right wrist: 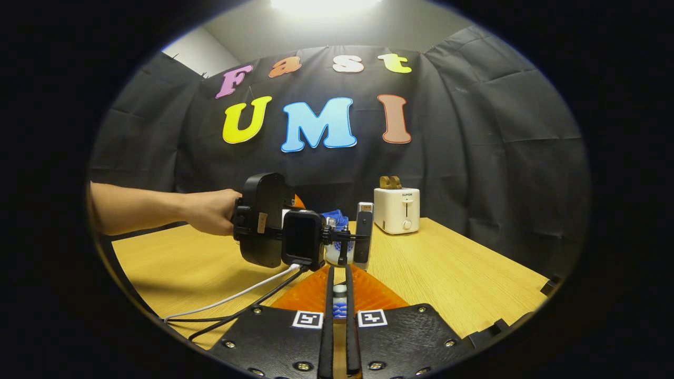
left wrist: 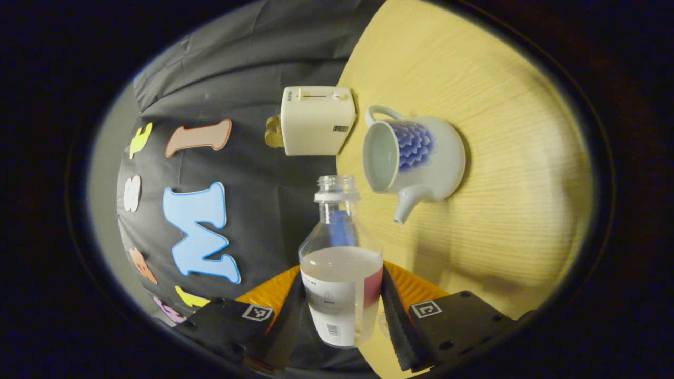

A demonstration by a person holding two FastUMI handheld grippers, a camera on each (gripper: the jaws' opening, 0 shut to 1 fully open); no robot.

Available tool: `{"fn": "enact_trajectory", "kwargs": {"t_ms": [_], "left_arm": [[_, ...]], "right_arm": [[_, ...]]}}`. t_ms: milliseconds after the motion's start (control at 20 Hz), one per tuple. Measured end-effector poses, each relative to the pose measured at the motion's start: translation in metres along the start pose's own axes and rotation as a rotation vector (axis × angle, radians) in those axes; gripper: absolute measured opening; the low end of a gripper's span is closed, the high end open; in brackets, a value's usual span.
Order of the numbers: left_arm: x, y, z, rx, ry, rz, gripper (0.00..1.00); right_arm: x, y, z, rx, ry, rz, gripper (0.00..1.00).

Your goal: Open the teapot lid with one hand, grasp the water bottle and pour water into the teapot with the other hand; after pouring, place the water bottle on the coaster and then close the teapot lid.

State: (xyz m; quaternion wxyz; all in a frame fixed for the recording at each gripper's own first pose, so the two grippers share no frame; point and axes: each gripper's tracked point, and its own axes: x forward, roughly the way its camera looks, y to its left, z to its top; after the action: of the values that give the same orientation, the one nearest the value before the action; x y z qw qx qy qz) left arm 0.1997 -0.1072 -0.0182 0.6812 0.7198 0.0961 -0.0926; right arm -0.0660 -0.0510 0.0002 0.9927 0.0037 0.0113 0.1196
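left gripper view is rolled on its side, so the table (left wrist: 500,158) stands at the right and the booth wall at the left. at the bottom of it the left gripper (left wrist: 341,310) is clenched on the water bottle (left wrist: 341,273), one finger pressed on each flank of the labelled body. the bottle is uncapped and partly filled, and its open neck is aimed toward the teapot (left wrist: 416,158). the teapot is seen lidless, its pale inside exposed, with the handle toward the toaster (left wrist: 316,120) and the spout toward the gripper. the toaster is set at the table's far edge, just beside the teapot. right gripper view is level, and in it the right gripper (right wrist: 339,308) is seen with its fingers drawn nearly together on a small blue-and-white piece, taken to be the teapot lid (right wrist: 339,307). beyond it the left gripper's body is seen from behind, held by a hand (right wrist: 213,212), with cables (right wrist: 237,300) trailing across the table. the teapot is mostly hidden behind that gripper, and the toaster stands to its right.
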Motion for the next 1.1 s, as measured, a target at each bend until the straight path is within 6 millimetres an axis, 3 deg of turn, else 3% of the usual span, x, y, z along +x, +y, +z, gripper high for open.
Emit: {"fn": "enact_trajectory", "kwargs": {"t_ms": [650, 1100], "left_arm": [[0.005, 0.011, 0.007, 0.232, 0.018, -0.029, 0.87], [0.0, 0.032, 0.01, 0.37, 0.026, 0.002, 0.87]], "right_arm": [[0.0, -0.009, -0.003, 0.019, 0.005, -0.008, 0.1], [-0.001, -0.01, -0.003, 0.022, 0.005, -0.008, 0.1]]}}
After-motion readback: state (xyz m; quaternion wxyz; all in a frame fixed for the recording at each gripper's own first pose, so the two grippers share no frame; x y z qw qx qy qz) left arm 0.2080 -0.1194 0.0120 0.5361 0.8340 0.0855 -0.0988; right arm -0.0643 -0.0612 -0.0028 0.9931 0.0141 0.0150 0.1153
